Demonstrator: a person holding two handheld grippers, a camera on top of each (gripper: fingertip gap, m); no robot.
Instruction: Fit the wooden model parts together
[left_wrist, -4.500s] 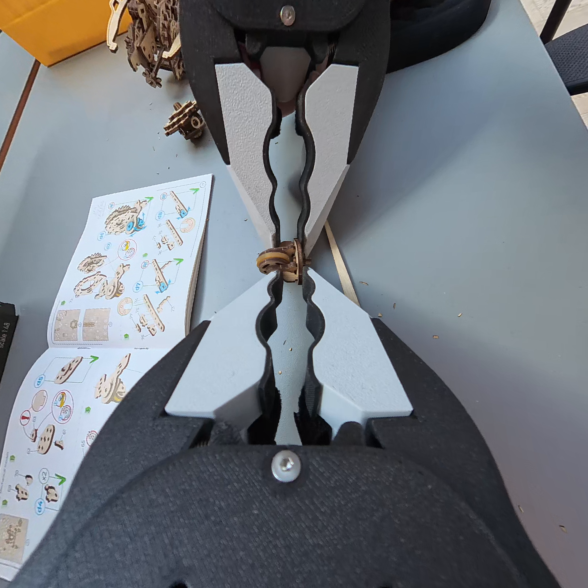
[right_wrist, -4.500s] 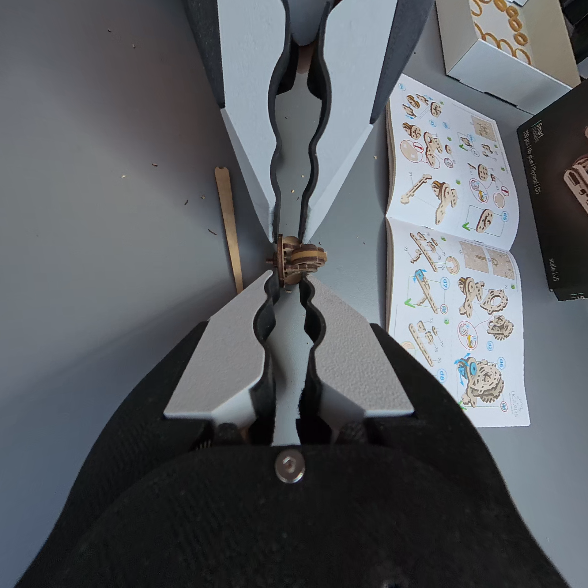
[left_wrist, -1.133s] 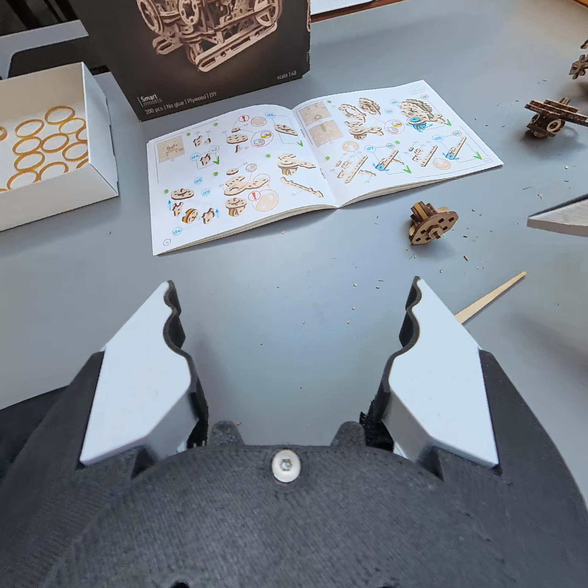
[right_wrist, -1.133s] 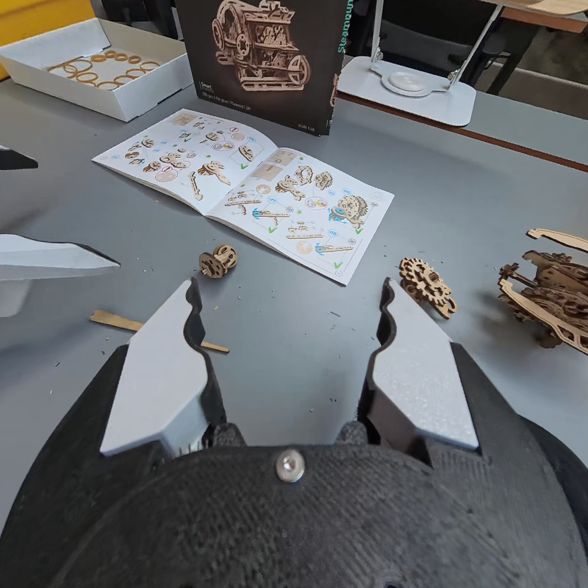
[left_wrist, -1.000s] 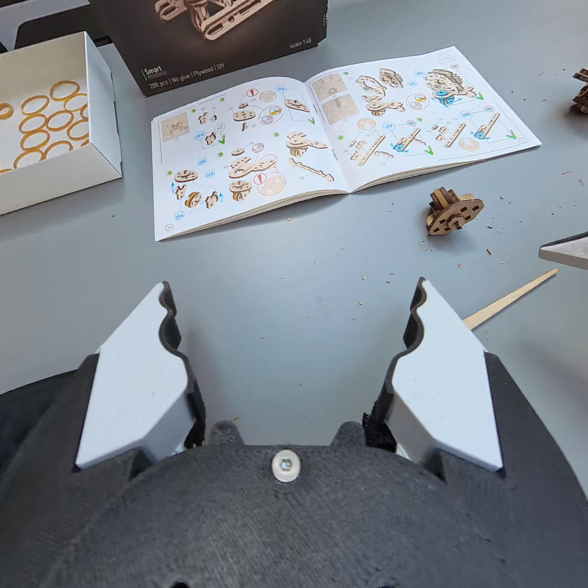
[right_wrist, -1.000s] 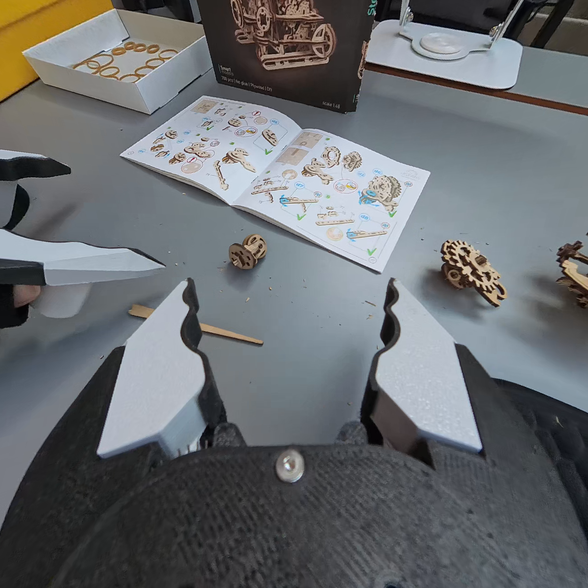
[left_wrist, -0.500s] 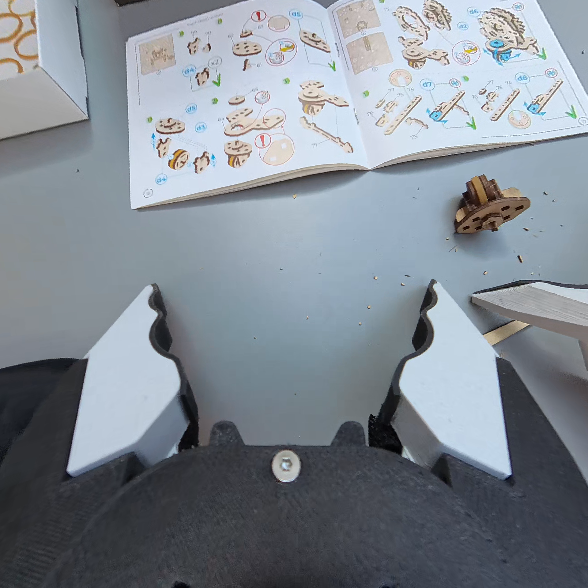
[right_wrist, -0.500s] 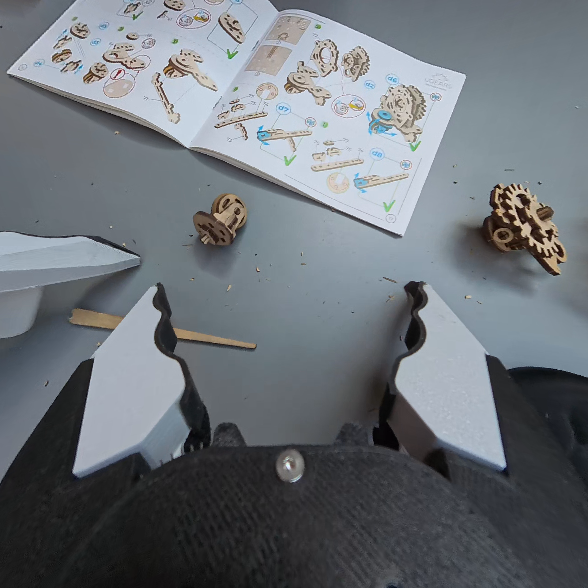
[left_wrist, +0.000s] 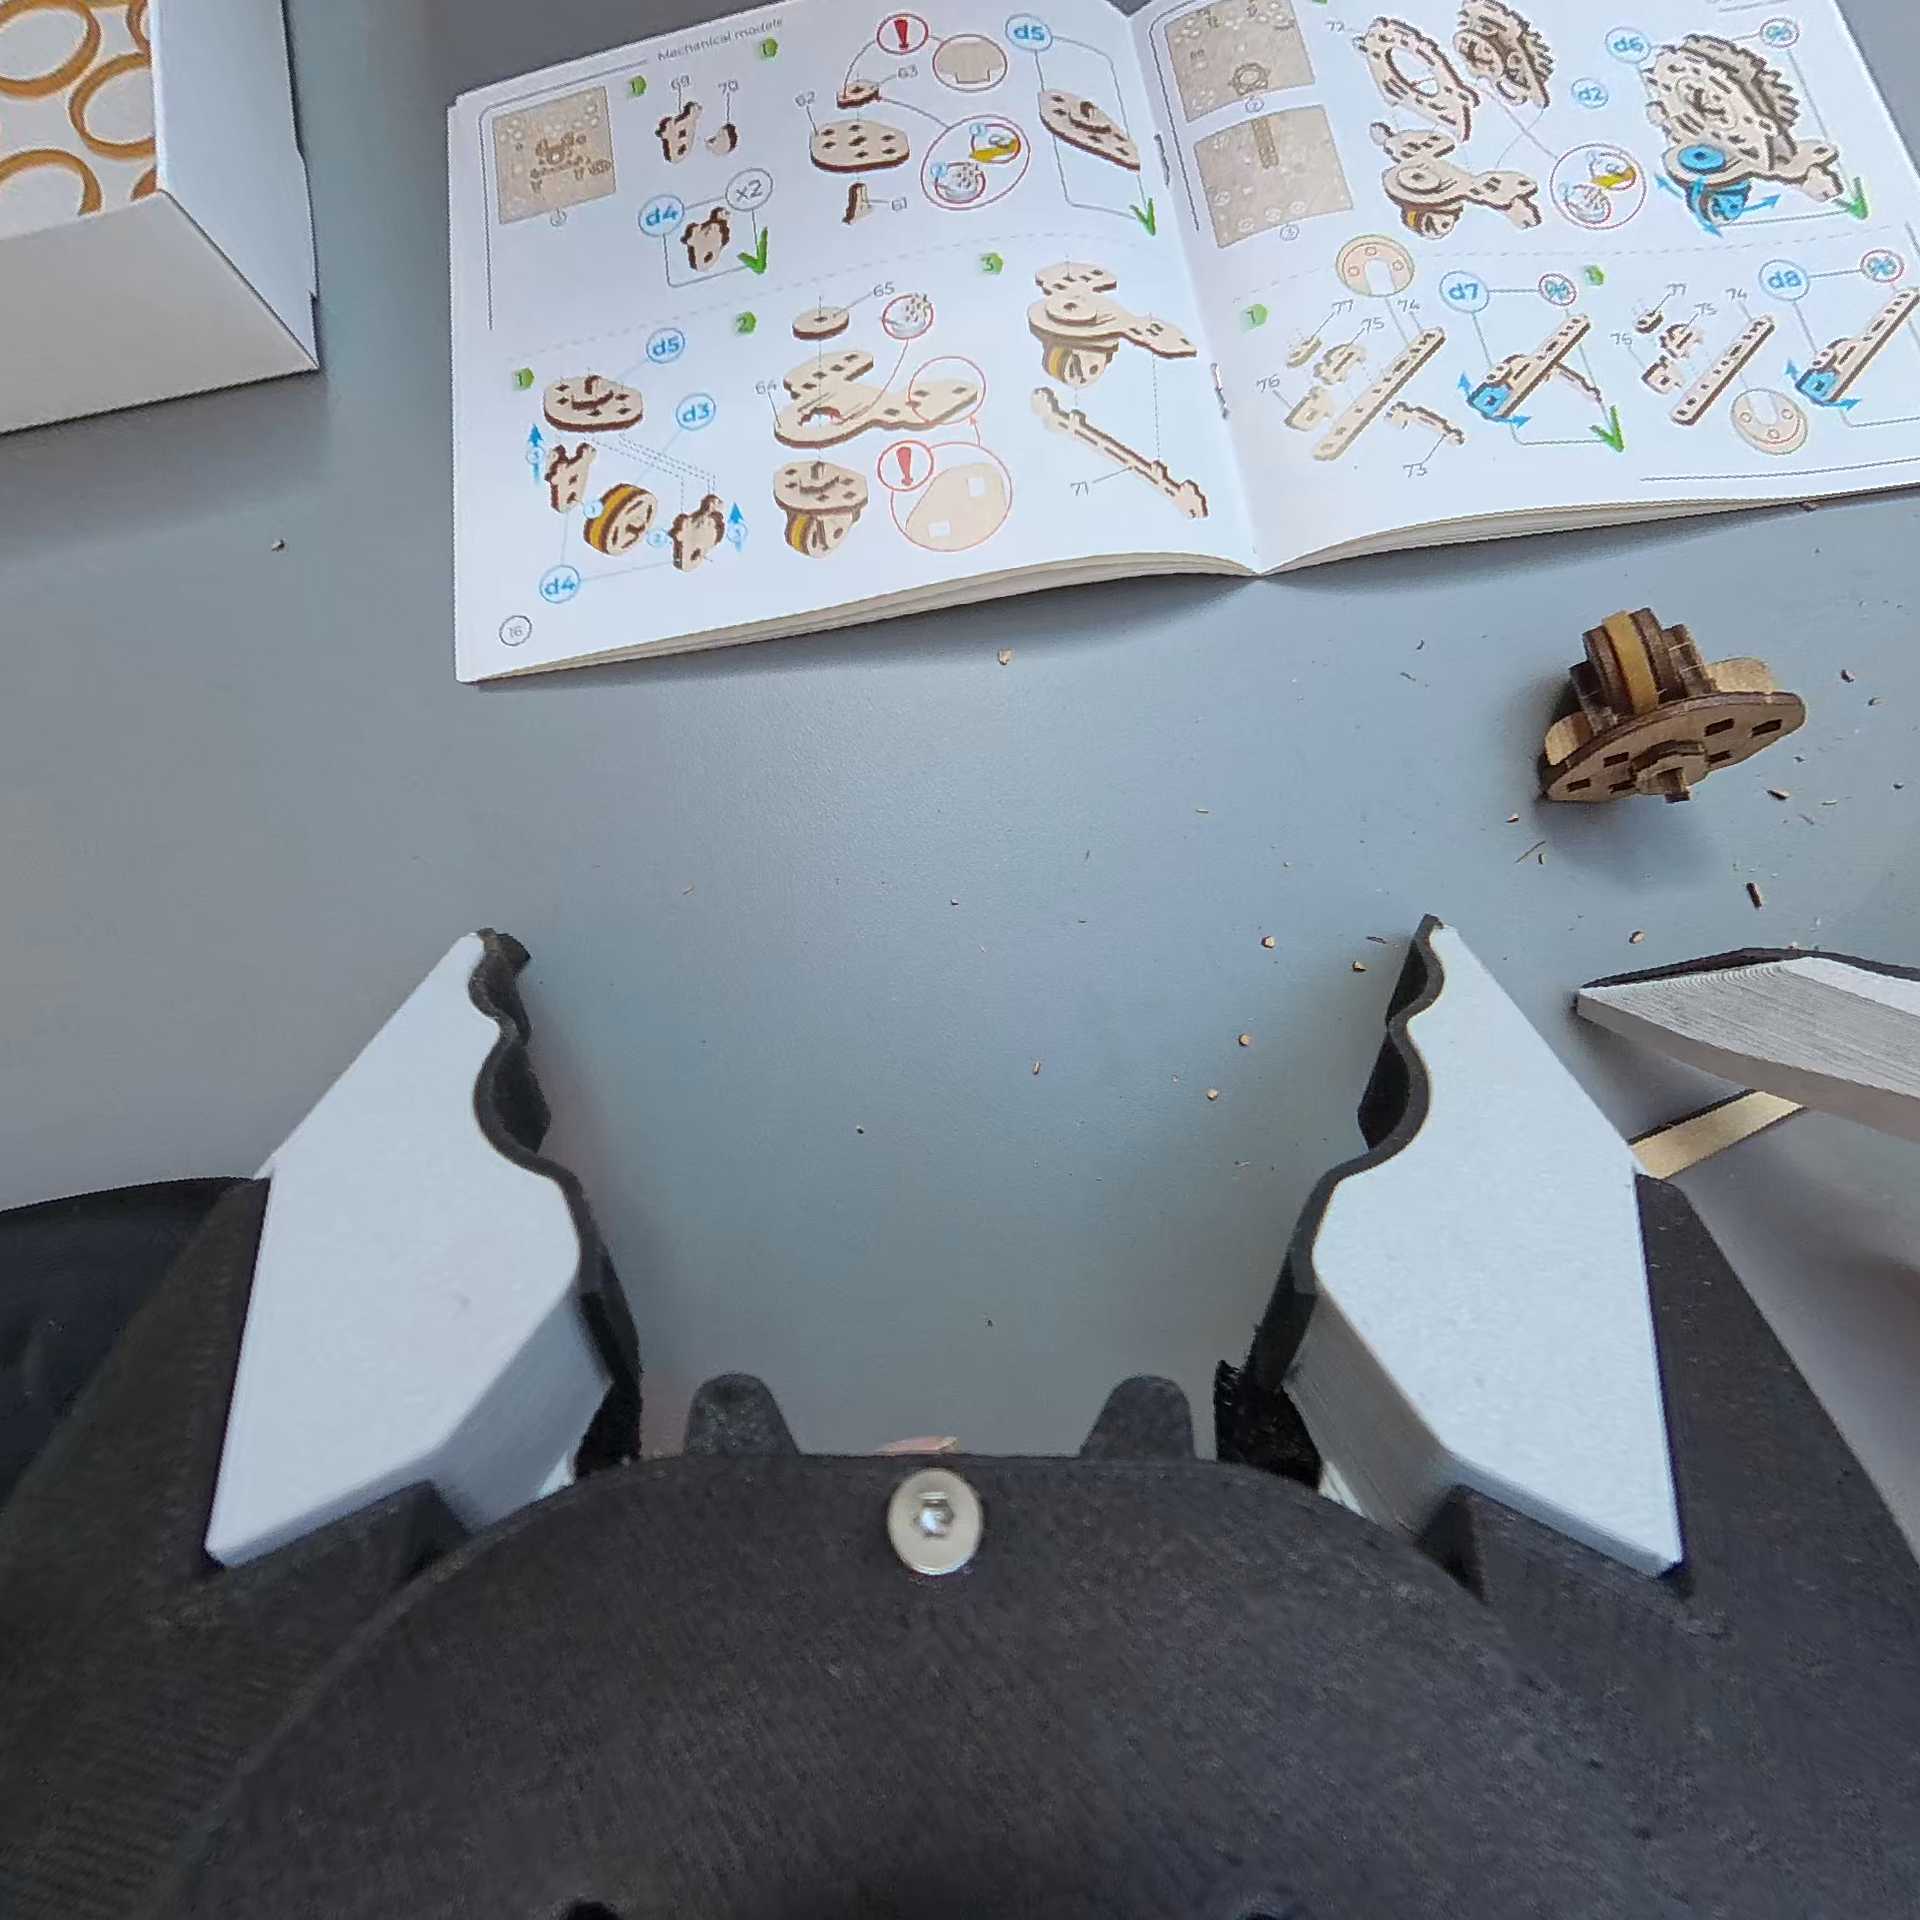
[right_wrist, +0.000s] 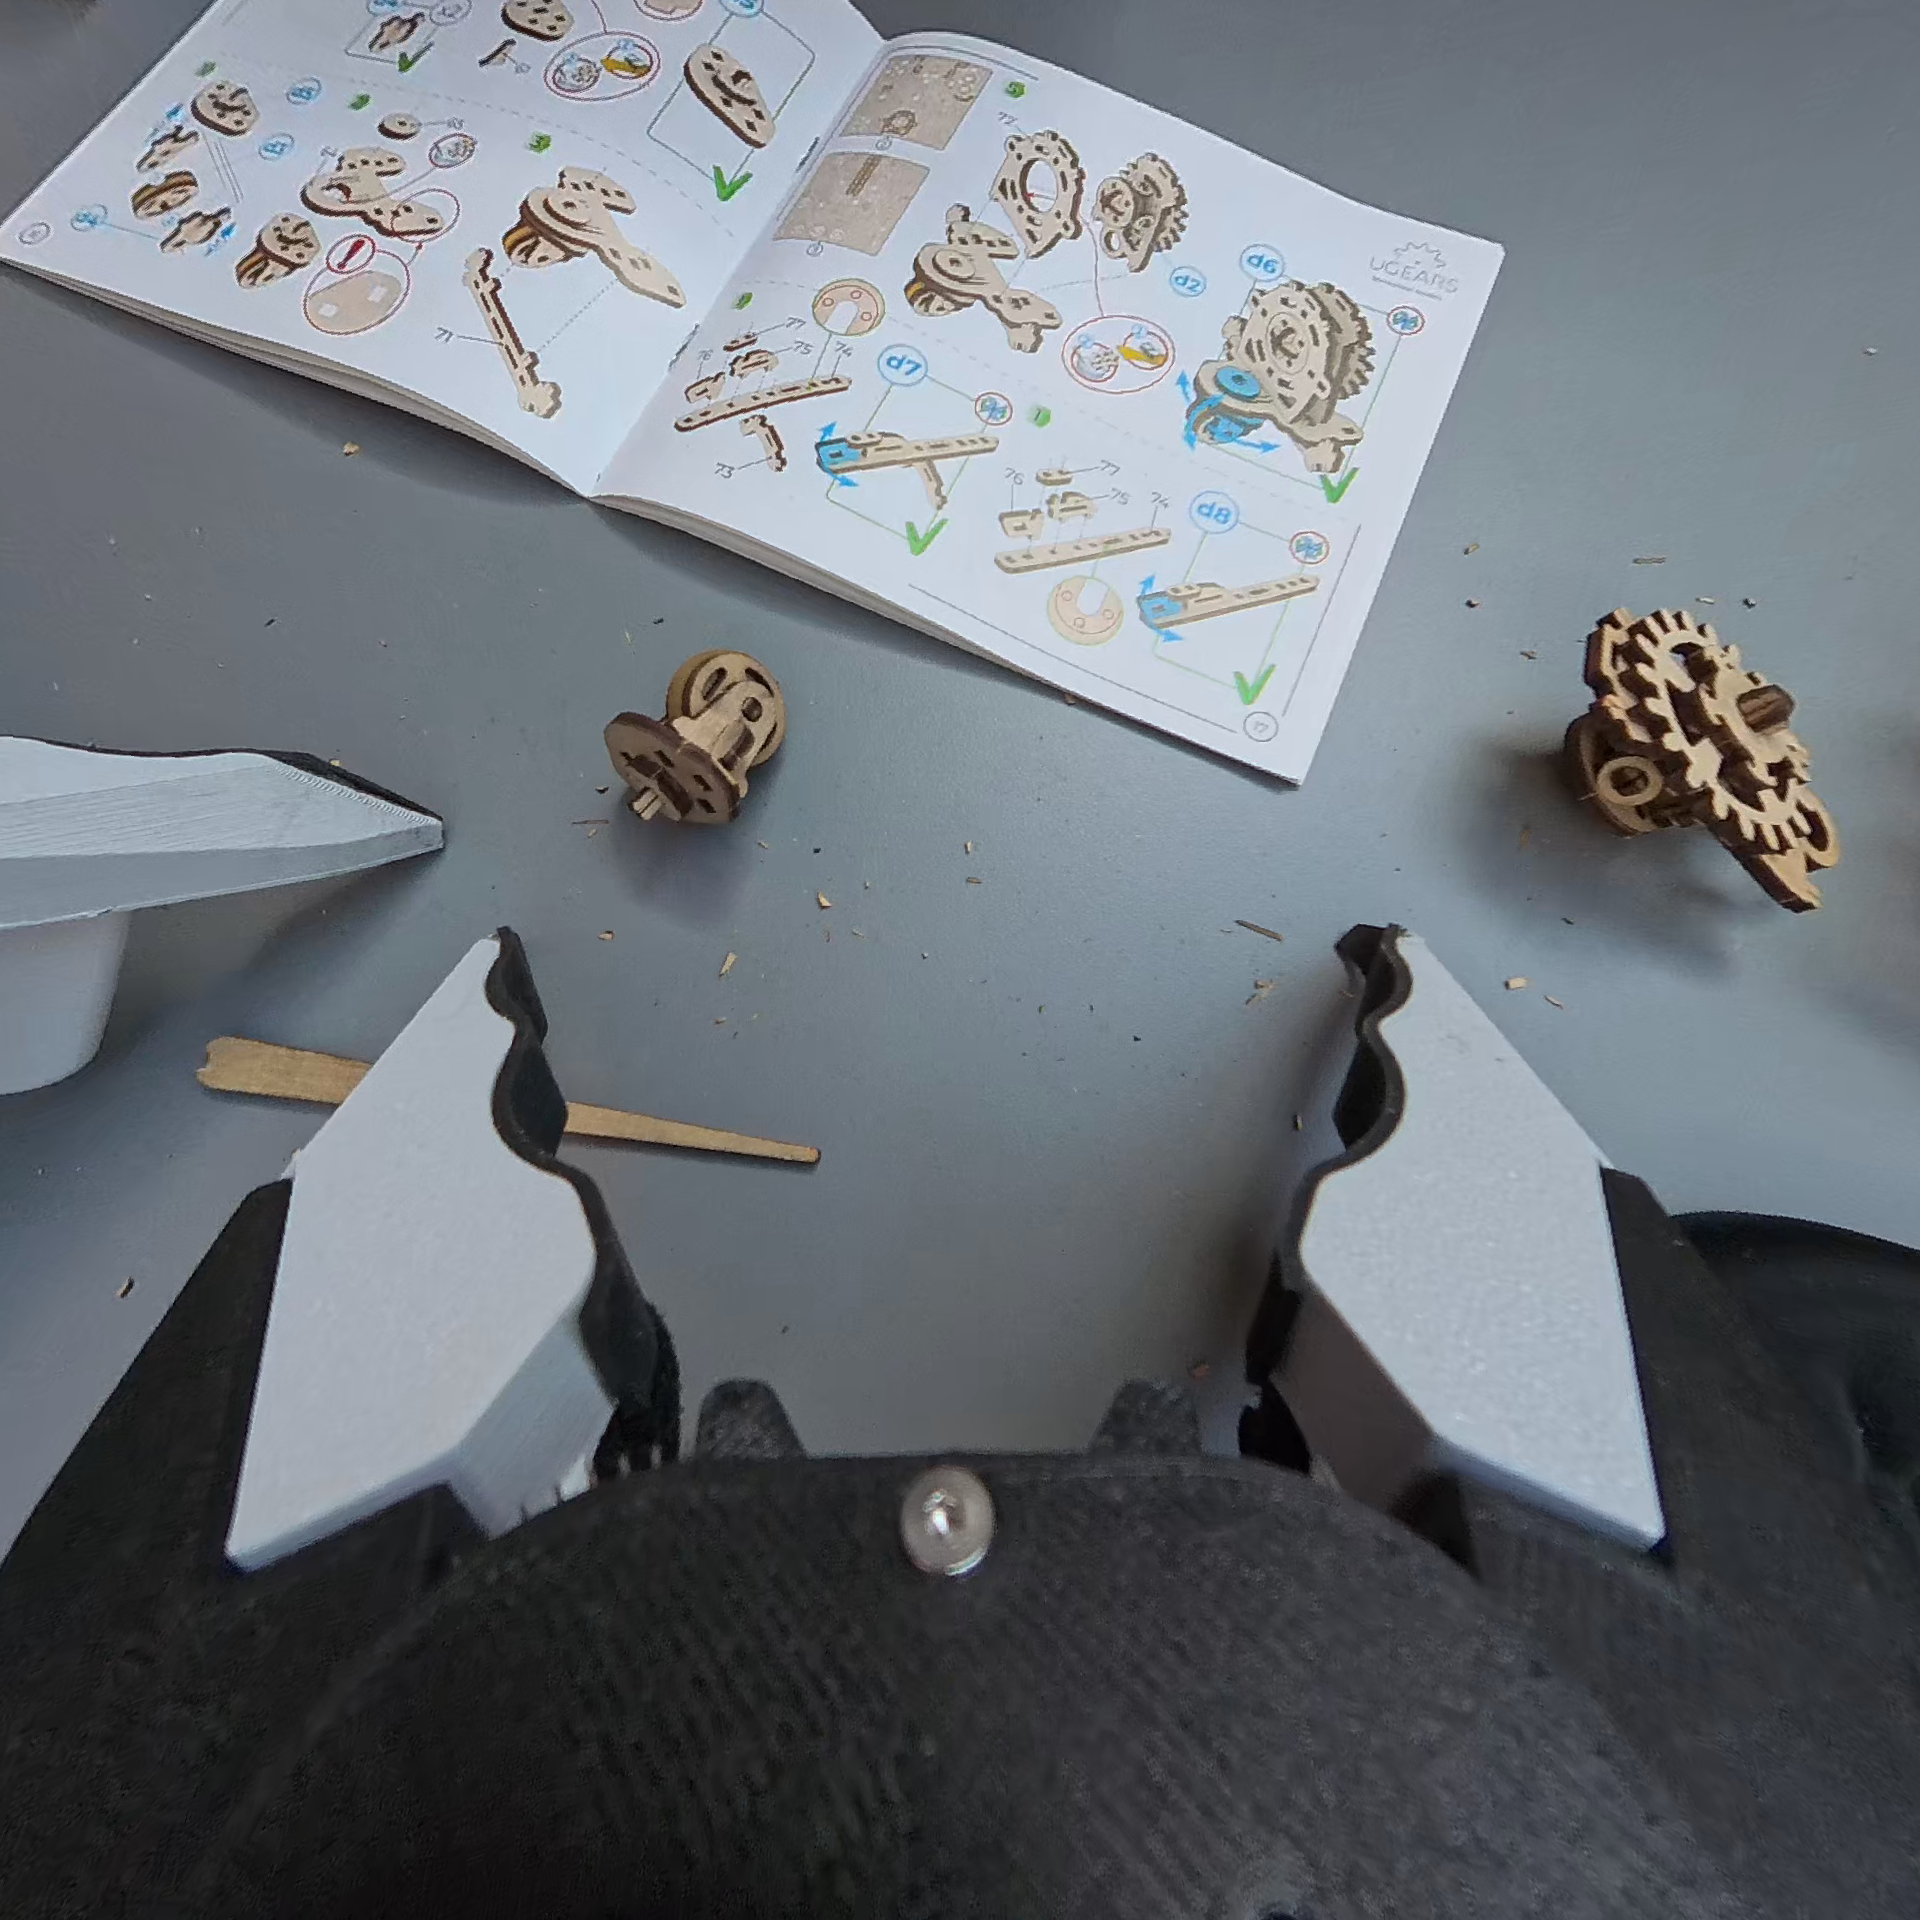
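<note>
Wooden spool assembly (right_wrist: 694, 750), a little disc-and-wheel piece joined on a short axle, is lying on its side on the grey table (right_wrist: 1039, 1039), left of centre in the right wrist view, just below the open instruction booklet (right_wrist: 790, 312). In the left wrist view the same piece (left_wrist: 1668, 712) sits at the right edge, mid-height. Nothing is touching it.

Both claws are empty and spread wide. The left gripper (left_wrist: 961, 940) points at bare table with the booklet (left_wrist: 1039, 312) across the top of its frame. The right gripper (right_wrist: 945, 940) hovers below the spool, and one finger of the left one pokes in from the left edge.

My read: that sub-assembly looks finished and set down, so the next move is picking the next piece. The gear cluster (right_wrist: 1704, 753) at the right edge of the right view seems a likely candidate, though I can't tell for sure. I'd pinch it across the flat faces, not the teeth, and close gently since thin plywood snaps easily.

A thin wooden stick (right_wrist: 644, 1122) lies partly under the right gripper's left finger, so watch it doesn't get dragged. The table is peppered with wood splinters. A white box with tan rings (left_wrist: 156, 208) sits in the upper left of the left view.
</note>
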